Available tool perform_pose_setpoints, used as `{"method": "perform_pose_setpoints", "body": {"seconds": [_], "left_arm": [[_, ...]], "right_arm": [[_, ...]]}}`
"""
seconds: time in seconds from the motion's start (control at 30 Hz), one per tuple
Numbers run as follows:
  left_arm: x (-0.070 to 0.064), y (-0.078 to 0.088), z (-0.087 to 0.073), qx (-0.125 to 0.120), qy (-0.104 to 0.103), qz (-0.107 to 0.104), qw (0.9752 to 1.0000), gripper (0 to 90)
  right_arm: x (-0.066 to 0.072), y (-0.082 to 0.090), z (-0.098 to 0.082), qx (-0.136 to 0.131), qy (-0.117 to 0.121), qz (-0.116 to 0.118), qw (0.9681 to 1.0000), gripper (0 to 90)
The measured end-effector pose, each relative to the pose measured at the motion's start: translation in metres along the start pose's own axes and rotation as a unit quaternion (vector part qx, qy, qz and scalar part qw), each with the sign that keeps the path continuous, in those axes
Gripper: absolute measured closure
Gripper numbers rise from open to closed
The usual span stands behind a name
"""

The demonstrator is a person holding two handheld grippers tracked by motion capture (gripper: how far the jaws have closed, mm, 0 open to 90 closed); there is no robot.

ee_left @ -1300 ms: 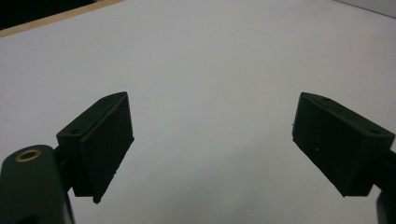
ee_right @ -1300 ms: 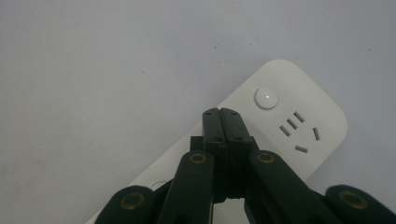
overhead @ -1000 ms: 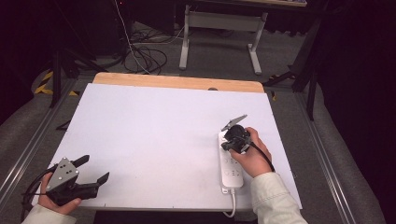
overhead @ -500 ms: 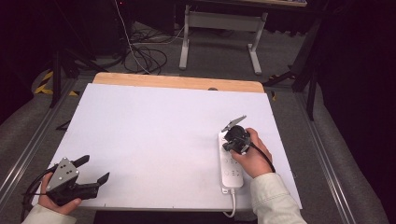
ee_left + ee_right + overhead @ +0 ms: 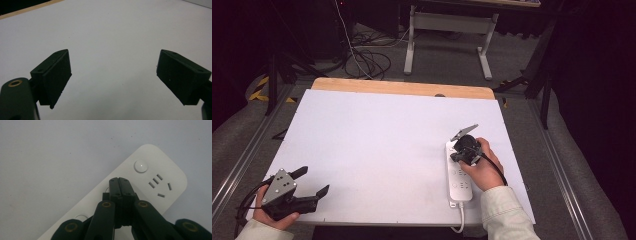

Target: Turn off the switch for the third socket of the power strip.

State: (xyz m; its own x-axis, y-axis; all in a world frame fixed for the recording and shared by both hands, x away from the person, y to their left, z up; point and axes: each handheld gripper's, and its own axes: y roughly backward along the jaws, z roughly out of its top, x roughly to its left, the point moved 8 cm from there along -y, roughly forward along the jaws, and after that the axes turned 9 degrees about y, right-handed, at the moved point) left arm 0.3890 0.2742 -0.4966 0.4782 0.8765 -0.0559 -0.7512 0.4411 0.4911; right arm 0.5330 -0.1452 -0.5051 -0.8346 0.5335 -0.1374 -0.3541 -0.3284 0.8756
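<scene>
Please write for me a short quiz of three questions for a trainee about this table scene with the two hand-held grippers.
1. True or false: the left gripper is shut.
2. Which white thing lies under the right gripper? A) a plate B) a power strip C) a cup
3. Fill in: the right gripper's jaws are pressed ____.

Key:
1. False; its jaws stand wide apart over the bare table.
2. B, the power strip.
3. Together, their tips over the strip near a round button.
</scene>
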Motion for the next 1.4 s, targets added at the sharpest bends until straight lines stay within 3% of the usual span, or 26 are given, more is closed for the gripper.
{"method": "perform_pose_setpoints", "body": {"seconds": [0.03,0.33,0.7,1.23,1.4], "left_arm": [[-0.0001,0.0000,-0.0001,0.000,0.000,0.000,1.0000,12.8],[-0.0002,-0.0005,-0.0005,0.001,0.000,0.000,1.0000,12.8],[-0.0002,-0.0005,-0.0005,0.002,-0.003,0.002,1.0000,12.8],[-0.0002,-0.0003,-0.0003,0.001,-0.002,0.002,1.0000,12.8],[-0.0002,0.0000,0.0001,0.000,0.000,0.002,1.0000,12.8]], "right_arm": [[0.0017,-0.0005,0.0006,-0.004,-0.005,0.011,0.9999,90.0],[0.0015,-0.0006,0.0000,-0.008,-0.014,0.013,0.9998,90.0],[0.0029,-0.0010,0.0001,-0.002,-0.012,0.001,0.9999,90.0],[0.0029,-0.0015,-0.0008,-0.011,-0.020,0.006,0.9997,90.0],[0.0026,0.0031,-0.0012,-0.017,-0.019,-0.008,0.9996,90.0]]}}
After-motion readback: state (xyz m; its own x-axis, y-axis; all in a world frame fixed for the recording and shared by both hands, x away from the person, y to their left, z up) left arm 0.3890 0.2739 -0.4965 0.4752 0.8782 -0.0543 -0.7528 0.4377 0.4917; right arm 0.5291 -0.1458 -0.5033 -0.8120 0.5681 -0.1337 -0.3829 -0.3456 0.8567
